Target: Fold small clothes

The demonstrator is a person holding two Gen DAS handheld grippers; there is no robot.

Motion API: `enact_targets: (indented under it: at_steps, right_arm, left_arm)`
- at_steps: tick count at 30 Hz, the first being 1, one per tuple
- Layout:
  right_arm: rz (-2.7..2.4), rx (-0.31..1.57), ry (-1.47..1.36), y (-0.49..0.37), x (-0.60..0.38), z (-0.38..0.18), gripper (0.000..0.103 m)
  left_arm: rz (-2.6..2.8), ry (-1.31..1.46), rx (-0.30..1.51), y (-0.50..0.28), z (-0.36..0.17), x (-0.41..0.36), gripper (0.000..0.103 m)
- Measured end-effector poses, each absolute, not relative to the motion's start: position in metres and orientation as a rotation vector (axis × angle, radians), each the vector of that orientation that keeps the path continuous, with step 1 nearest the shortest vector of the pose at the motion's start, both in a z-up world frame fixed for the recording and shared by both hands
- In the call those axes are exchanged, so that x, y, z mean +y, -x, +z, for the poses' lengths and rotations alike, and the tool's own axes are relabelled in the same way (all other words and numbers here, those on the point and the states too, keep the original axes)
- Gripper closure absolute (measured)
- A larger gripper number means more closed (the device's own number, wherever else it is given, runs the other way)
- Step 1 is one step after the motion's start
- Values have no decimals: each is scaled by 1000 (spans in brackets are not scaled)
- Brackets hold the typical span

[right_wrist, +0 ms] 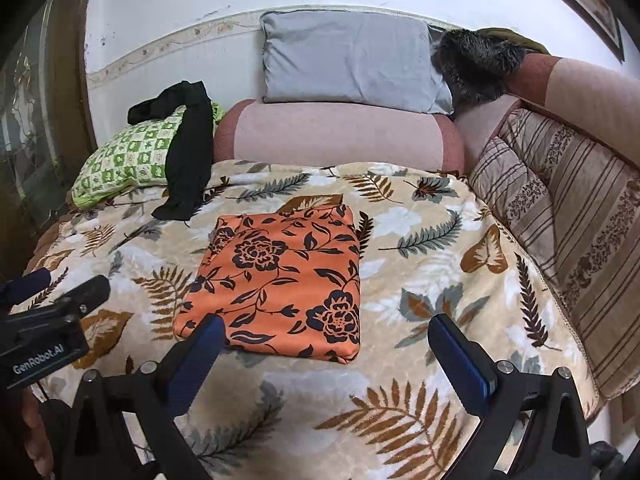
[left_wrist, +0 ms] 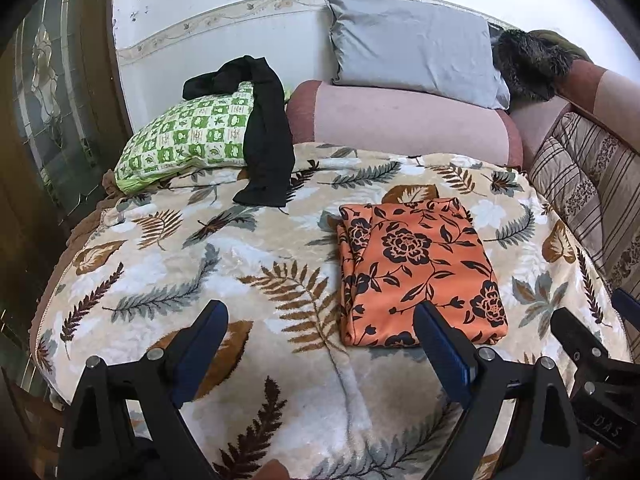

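Note:
An orange cloth with black flowers [left_wrist: 416, 268] [right_wrist: 280, 280] lies folded into a neat rectangle on the leaf-patterned blanket [left_wrist: 240, 248] [right_wrist: 420, 240]. A black garment [left_wrist: 266, 136] [right_wrist: 188, 152] is draped unfolded over a green checked pillow [left_wrist: 180, 136] [right_wrist: 124, 160] at the back left, its end trailing onto the blanket. My left gripper [left_wrist: 320, 324] is open, hovering above the blanket just left of the cloth's near edge. My right gripper [right_wrist: 326, 336] is open too, at the cloth's near right corner. Neither holds anything.
A pink bolster [left_wrist: 400, 120] [right_wrist: 340, 136] and a grey pillow [left_wrist: 412, 44] [right_wrist: 352, 60] line the white wall behind. Striped cushions [left_wrist: 584, 184] [right_wrist: 568, 208] stand along the right. A dark furry item [left_wrist: 528, 60] [right_wrist: 476, 64] sits in the back corner. A glass-panelled door [left_wrist: 44, 92] is at left.

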State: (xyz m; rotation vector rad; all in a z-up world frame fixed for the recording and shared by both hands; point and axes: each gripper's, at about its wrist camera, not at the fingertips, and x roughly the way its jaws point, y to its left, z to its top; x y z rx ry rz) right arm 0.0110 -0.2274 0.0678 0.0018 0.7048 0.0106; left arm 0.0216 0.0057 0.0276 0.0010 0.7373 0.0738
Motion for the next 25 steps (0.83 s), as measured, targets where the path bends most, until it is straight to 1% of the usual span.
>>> enact_targets:
  at_steps: [18,20,25]
  right_arm:
    - [71,701,45,-15,-210,73,1]
    - [73,701,46,-15,-209,72,1]
    - [72,700,54,-17,-206,71,1]
  left_arm:
    - [58,22,723,-26,31,1,9]
    - [49,31,721,-28,31,2,6]
    - [50,32,714,-33,33,1,6]
